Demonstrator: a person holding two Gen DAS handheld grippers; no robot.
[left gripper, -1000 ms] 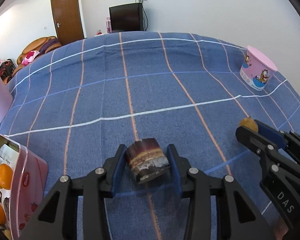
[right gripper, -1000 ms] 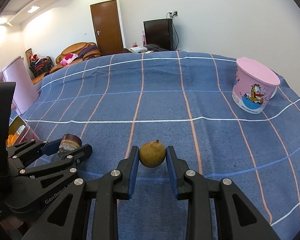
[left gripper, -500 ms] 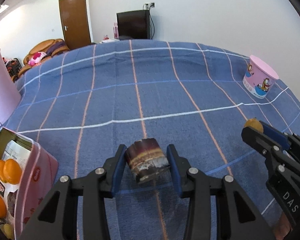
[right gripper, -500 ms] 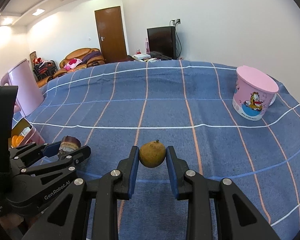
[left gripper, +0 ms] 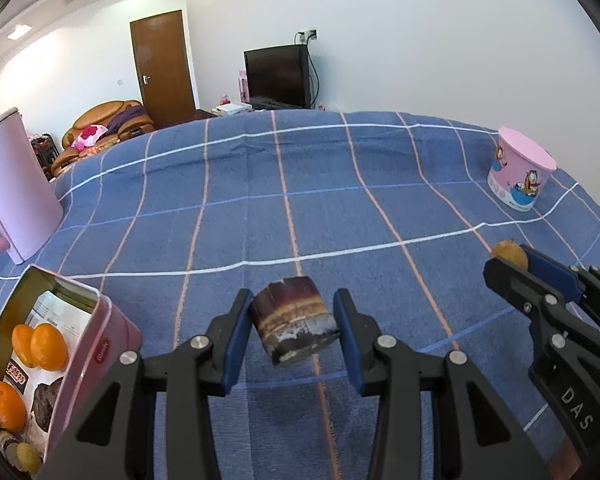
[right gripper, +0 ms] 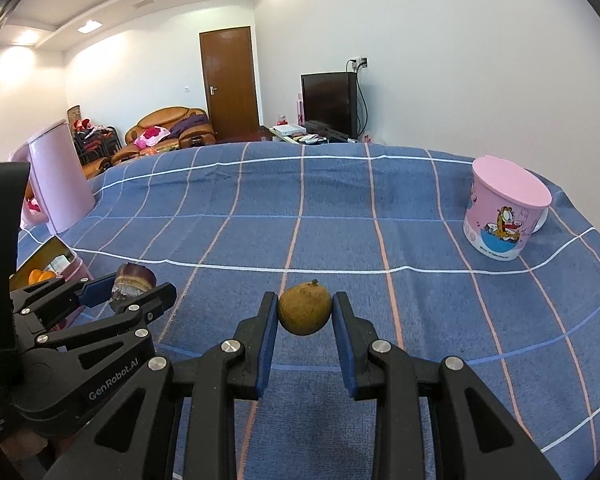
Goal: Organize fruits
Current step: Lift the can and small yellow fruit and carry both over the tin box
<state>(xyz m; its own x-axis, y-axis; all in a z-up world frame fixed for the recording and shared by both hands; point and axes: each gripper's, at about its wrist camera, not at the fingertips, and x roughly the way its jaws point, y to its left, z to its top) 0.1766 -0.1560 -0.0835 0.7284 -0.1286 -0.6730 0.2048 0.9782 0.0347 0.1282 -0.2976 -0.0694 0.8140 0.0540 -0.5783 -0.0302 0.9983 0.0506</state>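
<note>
My left gripper (left gripper: 294,322) is shut on a dark purple sugarcane chunk (left gripper: 294,320), held above the blue checked cloth (left gripper: 340,200). The same chunk (right gripper: 134,285) shows at the left of the right wrist view, between the left gripper's pads. A small round yellow-brown fruit (right gripper: 305,309) sits pinched in my right gripper (right gripper: 305,312), also clear of the cloth; that fruit (left gripper: 509,254) appears at the right edge of the left wrist view. An open pink tin (left gripper: 100,344) at lower left holds several oranges (left gripper: 48,346) and packets.
A pink cartoon cup (right gripper: 504,214) with a lid stands at the far right of the cloth. A tall pink jug (left gripper: 18,184) stands at the left edge, behind the tin. Beyond the cloth are a television, a door and a sofa.
Both views have tilted upward, showing more of the room and less cloth. The tin has come further into the left wrist view. Both grips are unchanged.
</note>
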